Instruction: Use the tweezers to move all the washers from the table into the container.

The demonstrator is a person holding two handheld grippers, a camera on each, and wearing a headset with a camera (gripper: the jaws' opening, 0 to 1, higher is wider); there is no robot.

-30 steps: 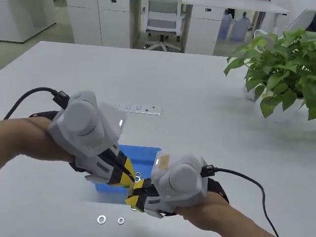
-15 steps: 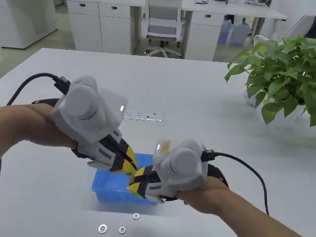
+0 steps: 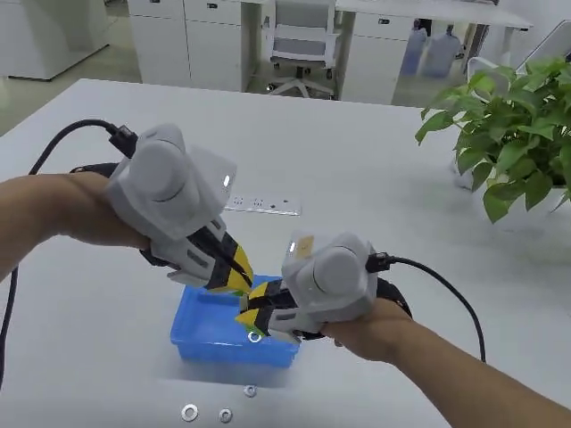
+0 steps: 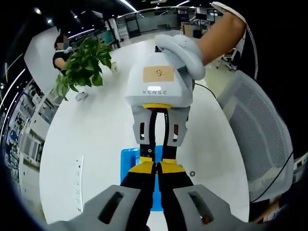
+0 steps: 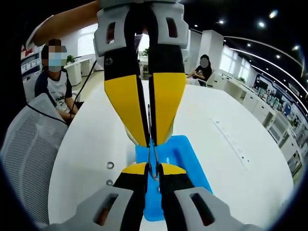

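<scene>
Tip to tip over the blue container (image 3: pixel 214 349) near the desk's (image 3: pixel 401 205) front edge: left tool (image 3: pixel 234 276) and right tool (image 3: pixel 254 319), both clamped on thin tweezers (image 5: pixel 152 161), probably for steadier squeezing. Three washers (image 3: pixel 189 412) waiting just before the container.

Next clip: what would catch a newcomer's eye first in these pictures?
The left gripper and right gripper meet tip to tip over a blue container, with thin tweezers pinched between their yellow jaws. Three washers lie on the white table just in front of the container, and a leafy plant stands at the far right.
</scene>
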